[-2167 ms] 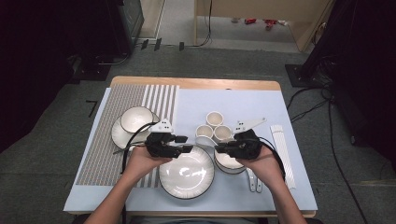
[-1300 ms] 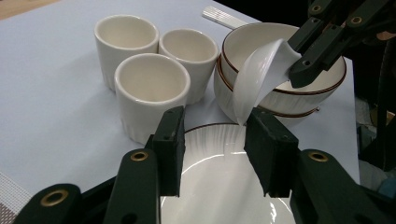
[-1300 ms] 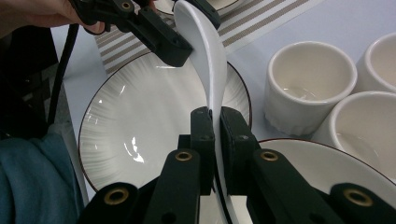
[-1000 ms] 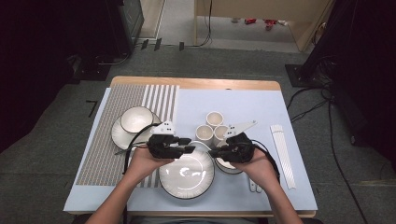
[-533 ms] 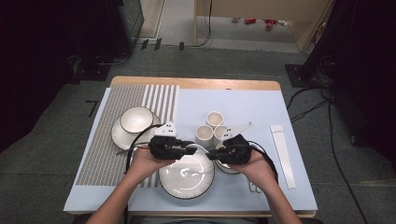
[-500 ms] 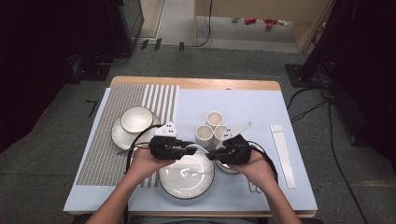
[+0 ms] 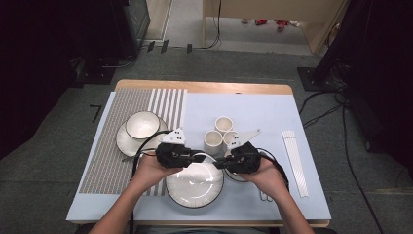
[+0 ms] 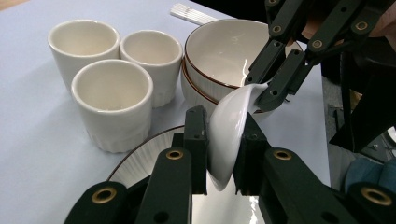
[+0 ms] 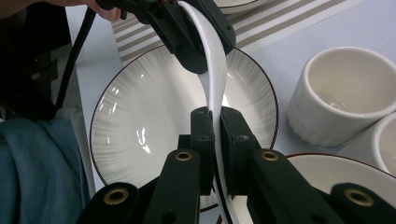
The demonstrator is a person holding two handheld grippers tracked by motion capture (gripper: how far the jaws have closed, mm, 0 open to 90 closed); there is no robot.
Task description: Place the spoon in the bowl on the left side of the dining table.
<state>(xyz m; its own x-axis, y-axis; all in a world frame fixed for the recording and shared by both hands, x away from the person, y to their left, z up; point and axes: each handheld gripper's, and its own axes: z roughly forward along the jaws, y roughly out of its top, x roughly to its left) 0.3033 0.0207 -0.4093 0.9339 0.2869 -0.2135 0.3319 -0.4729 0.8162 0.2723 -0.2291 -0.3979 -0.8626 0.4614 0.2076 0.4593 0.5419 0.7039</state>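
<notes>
While both grippers hold the white spoon [image 8: 229, 135] above the big plate [image 7: 195, 187] | left gripper [image 8: 224, 149] has just been closing on its scoop end | right gripper [image 9: 214, 140] pinches the handle | step: passing it across | next: one side must let go gently.

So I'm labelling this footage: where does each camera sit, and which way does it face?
High view: fixed above the person's side, looking forward and down on the table; both forearms enter from below.
Left gripper view: rides the left tongs, looking along the jaws, which have just been closing on the white spoon, toward three cups.
Right gripper view: rides the right tongs, clamped on the spoon's handle, facing the plate.
Both gripper views share spoon and plate.
</notes>
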